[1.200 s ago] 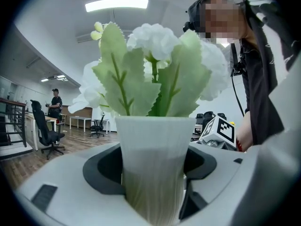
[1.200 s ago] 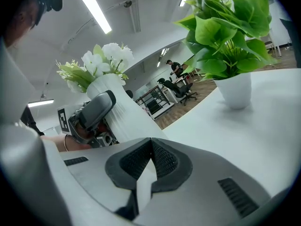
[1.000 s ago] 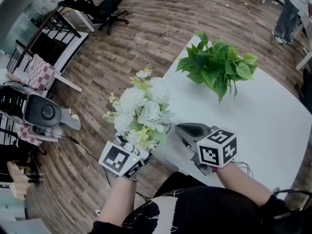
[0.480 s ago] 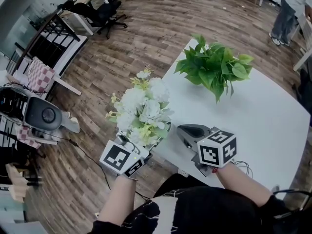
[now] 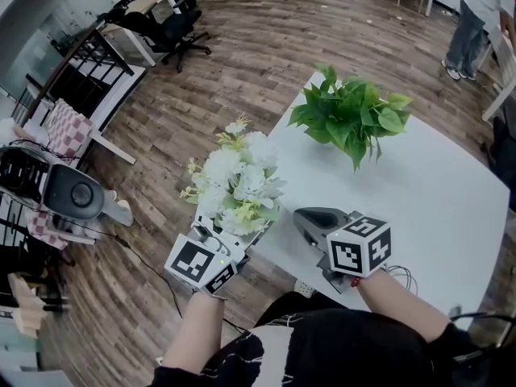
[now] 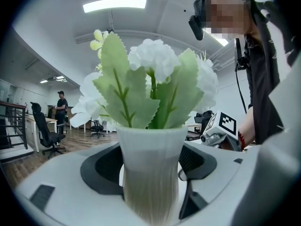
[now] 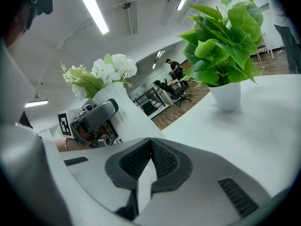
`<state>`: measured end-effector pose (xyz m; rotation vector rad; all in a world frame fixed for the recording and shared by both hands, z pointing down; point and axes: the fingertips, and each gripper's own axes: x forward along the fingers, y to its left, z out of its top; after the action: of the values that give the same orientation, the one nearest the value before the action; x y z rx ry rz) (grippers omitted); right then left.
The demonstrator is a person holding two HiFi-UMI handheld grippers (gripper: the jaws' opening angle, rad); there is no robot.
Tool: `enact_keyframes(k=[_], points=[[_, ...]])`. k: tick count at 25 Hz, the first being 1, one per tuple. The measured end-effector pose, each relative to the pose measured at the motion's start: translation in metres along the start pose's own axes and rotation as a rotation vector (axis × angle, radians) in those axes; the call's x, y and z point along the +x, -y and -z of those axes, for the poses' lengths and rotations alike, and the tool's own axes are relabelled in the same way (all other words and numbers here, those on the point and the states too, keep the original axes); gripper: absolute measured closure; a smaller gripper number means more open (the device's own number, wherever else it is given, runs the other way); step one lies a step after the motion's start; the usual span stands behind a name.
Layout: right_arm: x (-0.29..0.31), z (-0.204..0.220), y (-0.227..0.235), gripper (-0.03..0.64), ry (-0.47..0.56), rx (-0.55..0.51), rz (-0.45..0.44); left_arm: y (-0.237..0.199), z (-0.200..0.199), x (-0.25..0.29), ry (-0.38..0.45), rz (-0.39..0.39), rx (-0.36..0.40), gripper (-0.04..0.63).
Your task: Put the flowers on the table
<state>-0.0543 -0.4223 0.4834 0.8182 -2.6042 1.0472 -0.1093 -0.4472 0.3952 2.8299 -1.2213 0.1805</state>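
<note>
L gripper (image 5: pixel 232 245) pinches vase (image 6: pixel 150 173) low & upright at table's (image 5: pixel 435 192) left edge, prob. sparing flowers (image 5: pixel 238 180) for set-down; R gripper (image 7: pixel 148 147), jaws pressed together, empty, hangs over table's near edge.

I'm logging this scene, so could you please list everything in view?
Flowers: one bunch, white with green leaves, in the vase.
Vase: one, white, at the table's left edge.
Potted plant: one, green in a white pot, on the table's far side.
Table: one, white, centre-right.
Office chairs: a few, black, top left.
Bystander: one, light top, top right corner.
Left gripper: one, grey, shut on the vase.
Right gripper: one, grey, shut and empty, over the table.
</note>
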Motion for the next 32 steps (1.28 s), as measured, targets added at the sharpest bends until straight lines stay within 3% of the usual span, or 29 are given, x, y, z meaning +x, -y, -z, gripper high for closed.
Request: enact_keyframes(k=[20,32], points=[[-0.010,0.004,-0.010,0.603,0.006,-0.003,0.013,-0.001,-0.002,-0.023,-0.030,-0.053,0.043,0.245],[-0.018,-0.003,-0.025,0.603,0.073,0.024,0.049,0.001,-0.017,-0.061,0.035,-0.046,0.017,0.245]])
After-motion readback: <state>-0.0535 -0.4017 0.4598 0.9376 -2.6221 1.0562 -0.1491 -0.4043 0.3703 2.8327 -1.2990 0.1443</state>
